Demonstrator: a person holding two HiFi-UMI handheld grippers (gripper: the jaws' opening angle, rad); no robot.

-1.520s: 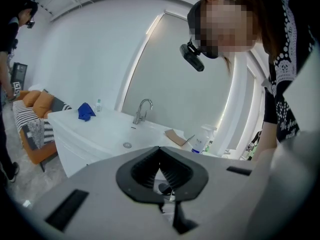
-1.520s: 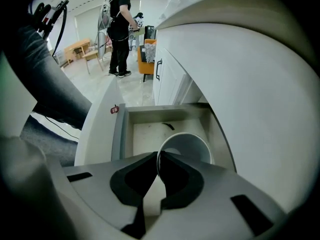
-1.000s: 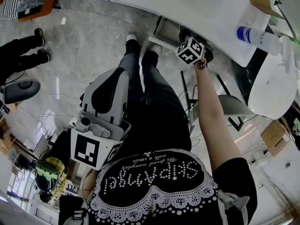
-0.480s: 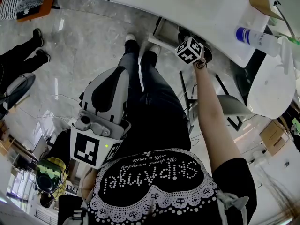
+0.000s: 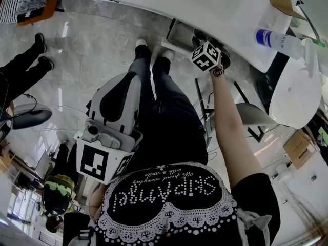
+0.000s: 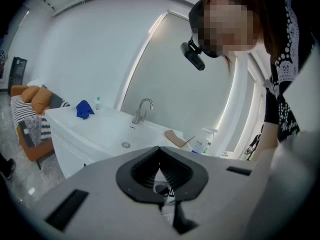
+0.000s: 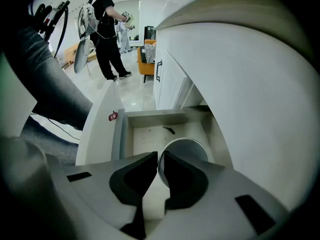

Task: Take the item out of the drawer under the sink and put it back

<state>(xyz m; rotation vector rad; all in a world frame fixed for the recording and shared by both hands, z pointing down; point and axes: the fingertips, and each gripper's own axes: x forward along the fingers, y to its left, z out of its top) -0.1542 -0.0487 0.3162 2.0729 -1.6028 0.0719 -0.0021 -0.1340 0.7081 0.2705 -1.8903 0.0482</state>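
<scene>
Slippage is the main risk here. Nearest the person's body, the left tool (image 6: 159, 151) hangs well back from the drawer (image 7: 119, 134), jaws together and empty, so it can steady nothing. Over the drawer's open front, the right tool (image 7: 159, 154) points steeply down, its jaws narrowed onto the near rim of the white bowl (image 7: 192, 151), which is inside the drawer. So thin a pinch on one edge could let the bowl swing or drop. Farther on, above the drawer, the sink worktop (image 7: 240, 94) overhangs; a straight lift may knock the bowl against it.
</scene>
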